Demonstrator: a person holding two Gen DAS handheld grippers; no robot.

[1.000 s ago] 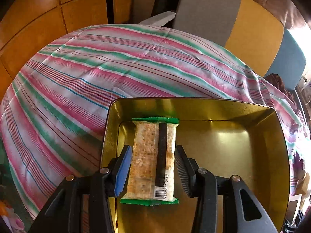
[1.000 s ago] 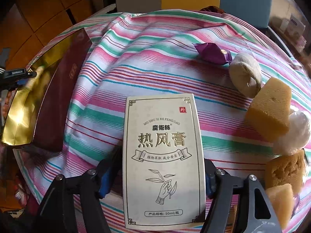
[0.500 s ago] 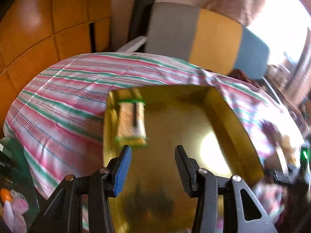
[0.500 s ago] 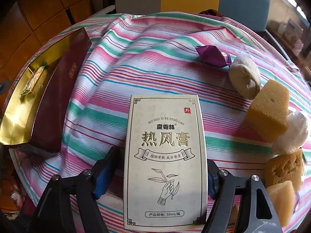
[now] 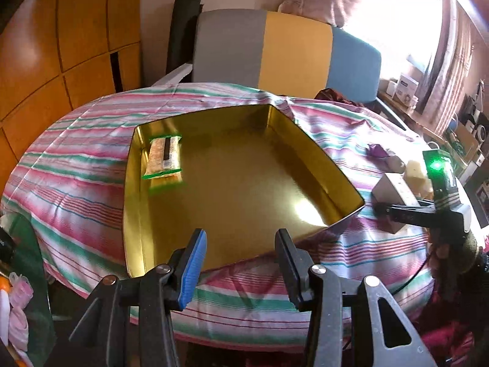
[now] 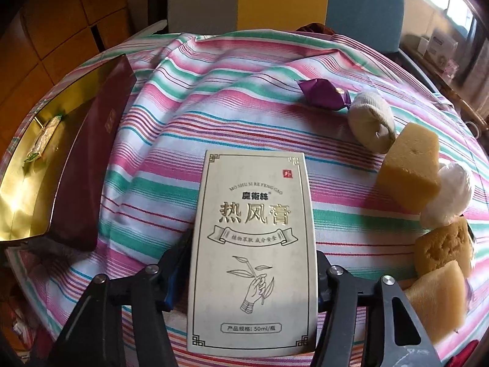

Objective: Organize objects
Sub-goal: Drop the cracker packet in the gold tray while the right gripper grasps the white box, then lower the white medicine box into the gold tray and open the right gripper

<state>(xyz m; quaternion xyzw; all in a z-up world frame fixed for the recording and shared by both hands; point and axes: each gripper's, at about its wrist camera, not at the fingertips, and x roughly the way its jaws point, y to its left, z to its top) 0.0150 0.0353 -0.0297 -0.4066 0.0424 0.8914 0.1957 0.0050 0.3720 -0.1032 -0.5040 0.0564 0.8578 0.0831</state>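
- Left gripper (image 5: pixel 240 255): jaws apart, nothing between them, held above the near edge of the gold tin (image 5: pixel 318 156).
- Cracker packet (image 5: pixel 162 157): lies flat in the tin's far left corner.
- Right gripper (image 6: pixel 252 272): jaws have just been closing; they now grip the cream carton (image 6: pixel 253 244) by its long sides, over the striped cloth (image 6: pixel 214 98).
- Sponge blocks (image 6: pixel 408 160), a purple sweet (image 6: pixel 322 93): right of the carton, on the cloth.

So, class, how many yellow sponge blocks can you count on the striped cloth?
3. A pale sponge beside the beige sock ball, a browner sponge below the white ball, another at the right gripper's side. More may be hidden.
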